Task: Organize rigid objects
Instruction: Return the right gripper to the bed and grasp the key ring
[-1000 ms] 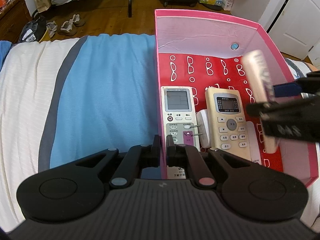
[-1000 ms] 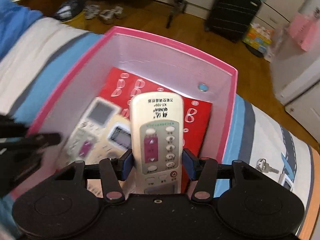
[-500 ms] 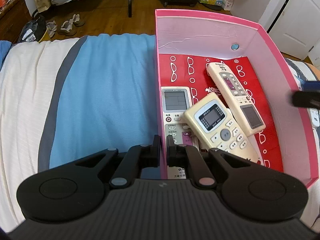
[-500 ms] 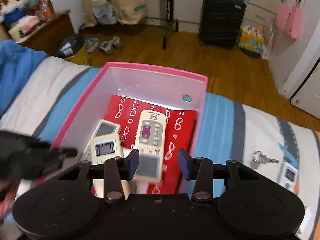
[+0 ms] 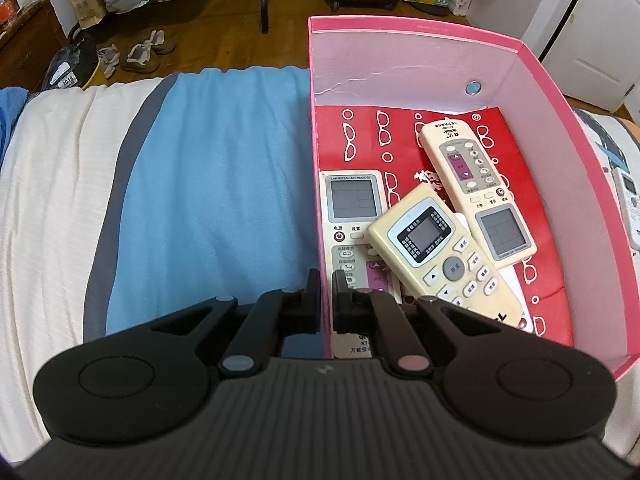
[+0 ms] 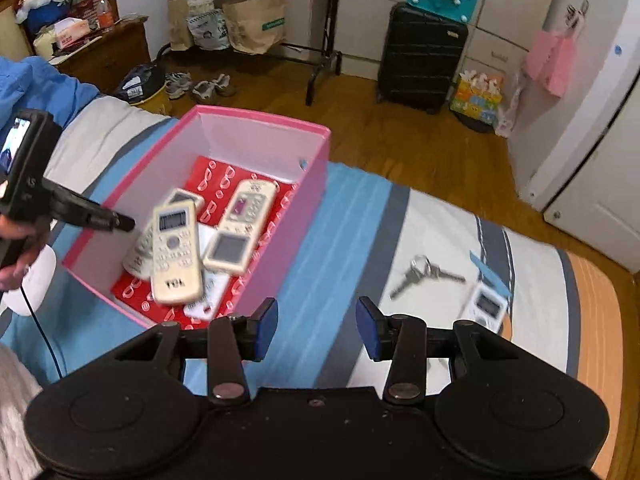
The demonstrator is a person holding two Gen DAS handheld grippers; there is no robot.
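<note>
Three remotes are seen lying inside the pink box (image 5: 420, 30), which sits on the striped bed cover (image 5: 208, 184) w/ its open top up. The white universal remote (image 5: 352, 216) is laid along the box's left wall in the left wrist view, long axis running near-to-far, screen end toward the far wall. The cream remote w/ the dark-framed screen (image 5: 442, 252) is laid diagonally, screen end pointing up-left and partly resting on the white one, button end toward the near right. The 3rd, a long cream remote w/ purple buttons (image 5: 476, 188), is tilted the other way: screen end nearer the camera, label end toward the far wall, its screen end just beside the middle remote. A white flat thing under them can't be made out. The left gripper (image 5: 327, 280) is held at the box's near left wall, fingers pressed together, wall edge running right at them; whether it's actually pinched can't be told. The right gripper (image 6: 317, 324) is held over the cover beside the box, blue pads spread apart, nothing between them; jaws were just closing a bit. Outside the box, a small white remote (image 6: 486, 306) and keys (image 6: 424, 272) are left on the cover, near each other.
</note>
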